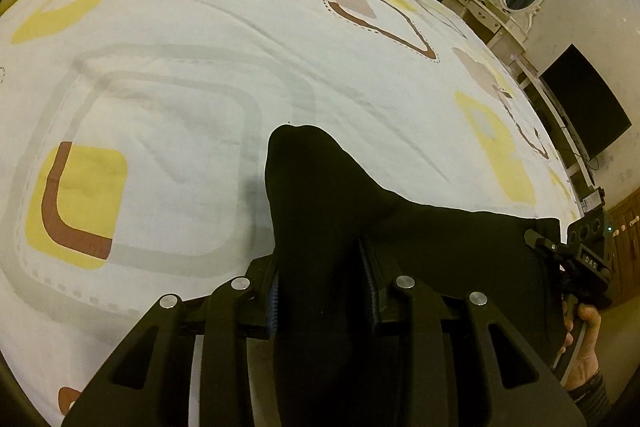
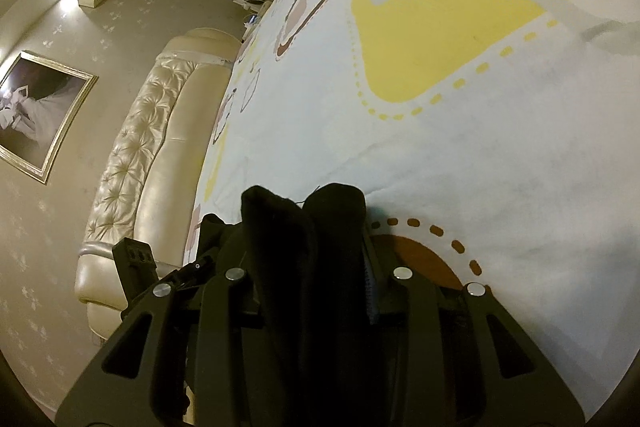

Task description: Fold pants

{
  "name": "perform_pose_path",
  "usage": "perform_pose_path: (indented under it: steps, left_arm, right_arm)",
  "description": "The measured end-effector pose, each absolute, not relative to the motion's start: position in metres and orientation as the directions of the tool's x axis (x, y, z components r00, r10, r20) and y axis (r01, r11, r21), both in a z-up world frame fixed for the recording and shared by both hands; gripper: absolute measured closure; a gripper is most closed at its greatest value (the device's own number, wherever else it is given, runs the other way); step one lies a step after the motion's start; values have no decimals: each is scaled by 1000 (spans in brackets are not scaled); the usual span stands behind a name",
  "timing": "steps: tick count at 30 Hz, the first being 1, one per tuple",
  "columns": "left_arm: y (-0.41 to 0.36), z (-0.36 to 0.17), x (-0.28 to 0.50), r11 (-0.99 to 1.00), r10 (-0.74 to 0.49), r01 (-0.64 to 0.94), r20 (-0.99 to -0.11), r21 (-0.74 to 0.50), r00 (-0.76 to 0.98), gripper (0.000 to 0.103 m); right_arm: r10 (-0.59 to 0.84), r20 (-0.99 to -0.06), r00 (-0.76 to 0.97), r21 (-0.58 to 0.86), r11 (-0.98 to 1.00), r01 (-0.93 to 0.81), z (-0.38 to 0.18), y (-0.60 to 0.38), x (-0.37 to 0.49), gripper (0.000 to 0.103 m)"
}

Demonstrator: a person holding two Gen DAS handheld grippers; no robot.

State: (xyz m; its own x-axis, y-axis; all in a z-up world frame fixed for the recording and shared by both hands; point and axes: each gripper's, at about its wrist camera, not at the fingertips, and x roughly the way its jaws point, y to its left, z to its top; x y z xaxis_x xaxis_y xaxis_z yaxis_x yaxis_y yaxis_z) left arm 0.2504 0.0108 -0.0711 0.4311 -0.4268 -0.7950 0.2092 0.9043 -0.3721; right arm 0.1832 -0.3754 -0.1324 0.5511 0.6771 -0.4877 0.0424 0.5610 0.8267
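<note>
From the left wrist view, your left gripper (image 1: 324, 291) is clamped on a thick bunch of the black, soft knit pants (image 1: 320, 211). The cloth rises in a rounded hump past the fingertips, then stretches in a taut dark band across to your right gripper (image 1: 538, 241) at the frame's right edge, where a hand (image 1: 584, 343) holds the handle. It all hangs just above the white bed sheet printed with yellow and brown rounded squares (image 1: 180, 67), which is lightly creased. The risk, as I judge it: that matte fabric looks slippery and heavy, so pull the two ends apart too hard and one bundle could slide out of the pads.

Over to the right wrist view: your right gripper (image 2: 320, 291) is closed on two lumpy folds of the same black pants (image 2: 292, 227), bunched unevenly with a loose thread showing. Uneven layers could mean a crooked fold when you lay it down. The cream, tufted, glossy headboard (image 2: 160, 147) sits off to the left, well apart.
</note>
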Motion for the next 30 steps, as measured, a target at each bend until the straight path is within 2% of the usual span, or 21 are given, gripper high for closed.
perform_pose_path:
  steps: [21, 23, 25, 27, 30]
  left_arm:
    - [13, -74, 248, 903, -429, 208, -791, -375, 436, 66]
    - [13, -73, 247, 905, -424, 210, -794, -369, 435, 59]
    - [13, -69, 244, 916, -400, 209, -798, -341, 451, 43]
    - [13, -63, 238, 930, -366, 207, -797, -302, 480, 32]
    - [15, -57, 228, 924, -381, 221, -792, -311, 476, 27]
  right_arm:
    - [687, -474, 550, 839, 541, 47, -133, -379, 182, 69]
    - [693, -469, 547, 847, 528, 57, -133, -380, 181, 64]
    - [697, -465, 546, 850, 524, 54, -129, -380, 179, 57]
    - [696, -461, 550, 851, 523, 51, -125, -380, 176, 44]
    - [693, -445, 567, 859, 510, 51, -116, -384, 166, 31]
